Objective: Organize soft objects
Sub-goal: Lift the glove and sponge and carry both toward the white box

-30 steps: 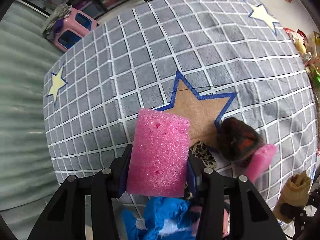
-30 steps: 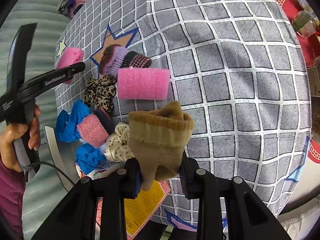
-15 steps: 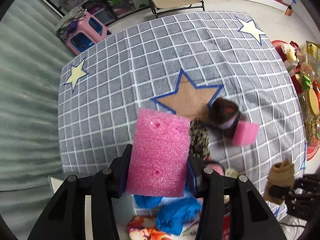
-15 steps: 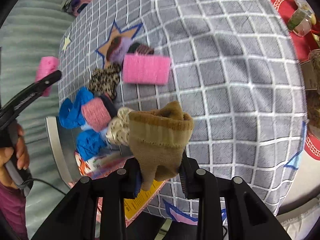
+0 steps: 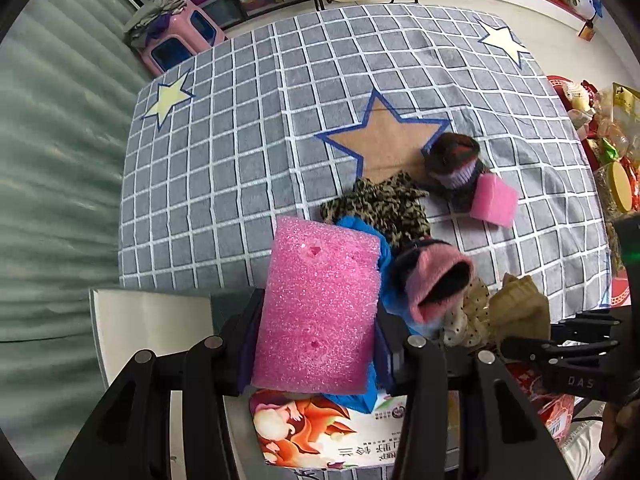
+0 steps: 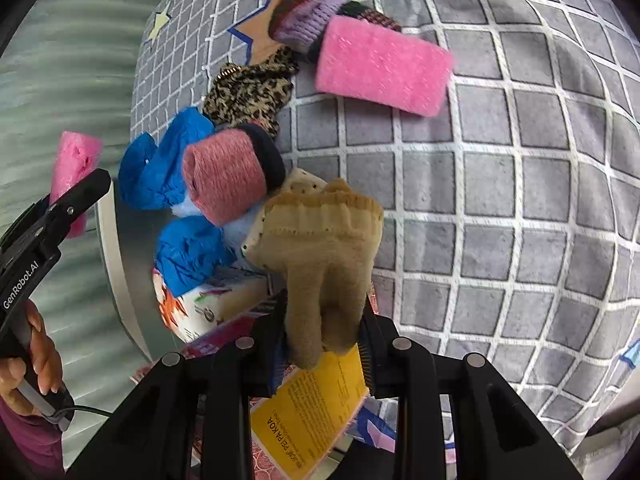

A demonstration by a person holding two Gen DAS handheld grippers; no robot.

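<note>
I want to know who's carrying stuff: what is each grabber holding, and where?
Left gripper: pink foam block, lower sides. Right gripper: tan sock, narrow lower end.

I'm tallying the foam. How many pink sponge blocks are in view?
2. One sponge is clamped in the left gripper; the other sponge lies on the checked cloth beside the knit pile. More may be hidden under the pile.

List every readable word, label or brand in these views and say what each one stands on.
"GenRobot.AI": on the left gripper body.
"DAS": on the right gripper body.
"PEI PA KOA": on the yellow leaflet, partly readable; its small print is too small.
Upside-down characters on the illustrated box: not readable.
</note>
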